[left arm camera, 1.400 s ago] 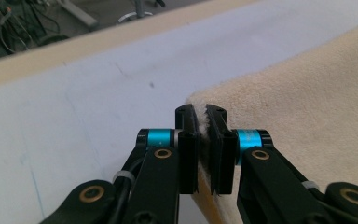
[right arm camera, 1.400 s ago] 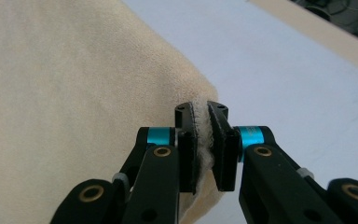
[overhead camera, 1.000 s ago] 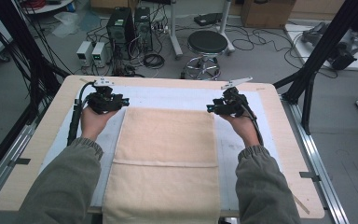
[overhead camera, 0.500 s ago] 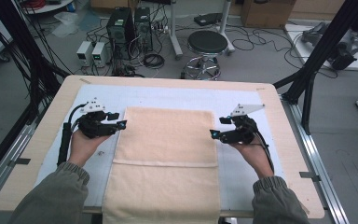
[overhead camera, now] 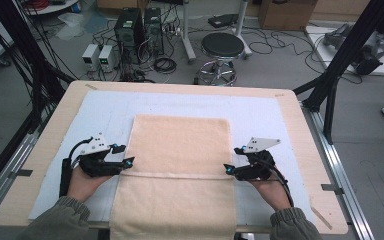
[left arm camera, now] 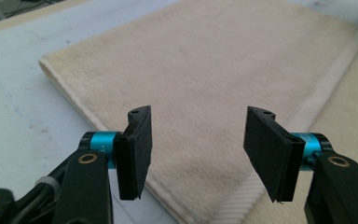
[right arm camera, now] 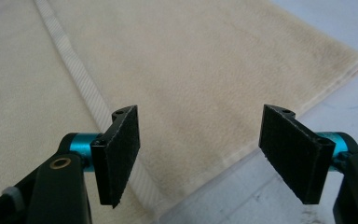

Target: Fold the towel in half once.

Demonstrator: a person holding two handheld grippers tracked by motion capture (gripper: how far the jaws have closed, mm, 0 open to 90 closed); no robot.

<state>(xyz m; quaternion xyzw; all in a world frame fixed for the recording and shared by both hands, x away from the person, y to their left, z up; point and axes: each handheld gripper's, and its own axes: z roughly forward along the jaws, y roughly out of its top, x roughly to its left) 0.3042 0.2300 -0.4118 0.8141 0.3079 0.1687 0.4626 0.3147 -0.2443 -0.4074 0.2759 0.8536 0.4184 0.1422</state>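
A cream towel [overhead camera: 180, 145] lies folded on the pale mat, its upper layer ending at a ribbed hem [overhead camera: 175, 175]; the lower layer hangs over the table's near edge. My left gripper [overhead camera: 126, 154] sits at the towel's left edge near the hem, open. My right gripper [overhead camera: 232, 160] sits at the right edge, open too. Both sets of jaws have just been opening, with nothing held between them. In the left gripper view the left gripper [left arm camera: 196, 154] hovers over the towel [left arm camera: 223, 60]. In the right gripper view the right gripper [right arm camera: 198, 154] frames the towel's edge [right arm camera: 242, 154].
A pale blue-white mat [overhead camera: 105, 110] covers a wooden table [overhead camera: 40, 150]. Black frame posts [overhead camera: 340, 65] stand at the right and left. On the floor behind are a stool [overhead camera: 222, 47], computer boxes [overhead camera: 130, 25] and cables.
Both hands have drawn back from the towel's far corners toward the person along its sides. Both sets of jaws stand wider than before. The towel lies still.
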